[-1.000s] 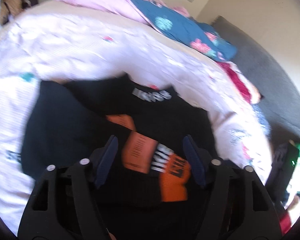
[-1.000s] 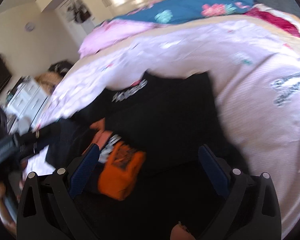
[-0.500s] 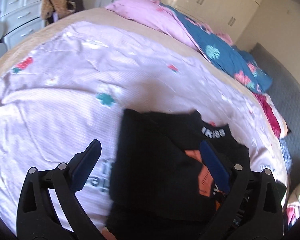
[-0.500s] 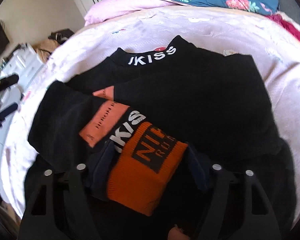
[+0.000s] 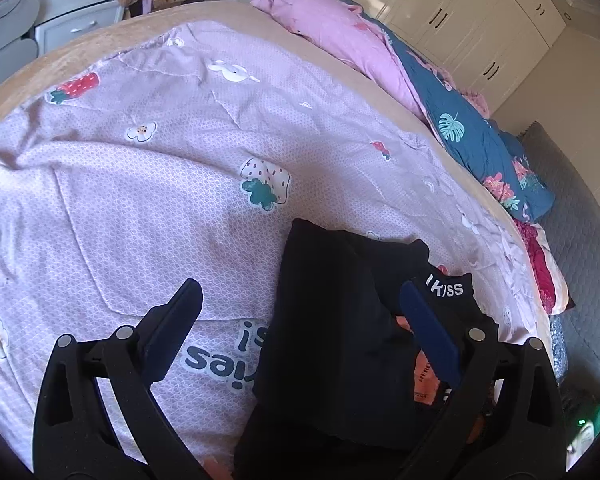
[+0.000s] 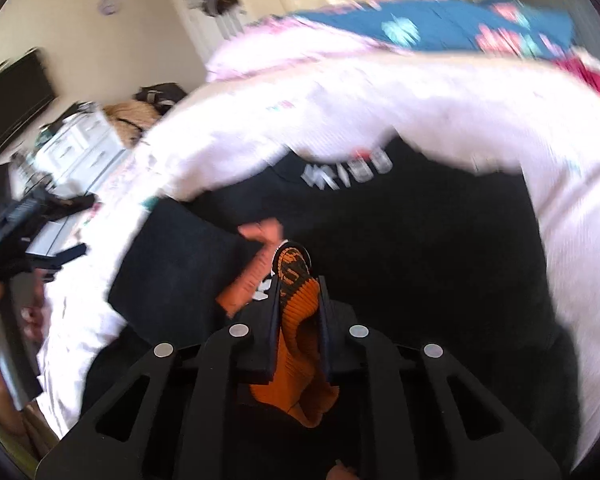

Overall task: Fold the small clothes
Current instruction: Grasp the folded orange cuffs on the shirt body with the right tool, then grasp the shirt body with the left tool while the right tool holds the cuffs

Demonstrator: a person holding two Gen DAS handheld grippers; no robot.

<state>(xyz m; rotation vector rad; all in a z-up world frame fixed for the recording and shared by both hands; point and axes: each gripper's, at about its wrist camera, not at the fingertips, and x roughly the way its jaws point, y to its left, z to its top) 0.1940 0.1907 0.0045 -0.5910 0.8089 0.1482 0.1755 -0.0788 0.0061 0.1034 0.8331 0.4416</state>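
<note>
A lilac printed quilt (image 5: 148,184) covers the bed, wide and bare to the left of a black garment (image 5: 332,320) lying near its right edge. The left gripper (image 5: 300,320) hovers spread wide, grasping nothing, straddling the garment's left edge. Only the blurred right-wrist view shows the right gripper (image 6: 298,284) closing on an orange ribbed cuff (image 6: 296,344).

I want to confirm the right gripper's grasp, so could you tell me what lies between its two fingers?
In the right wrist view, the orange cuff of the black garment sits between the closing right gripper fingers.
</note>
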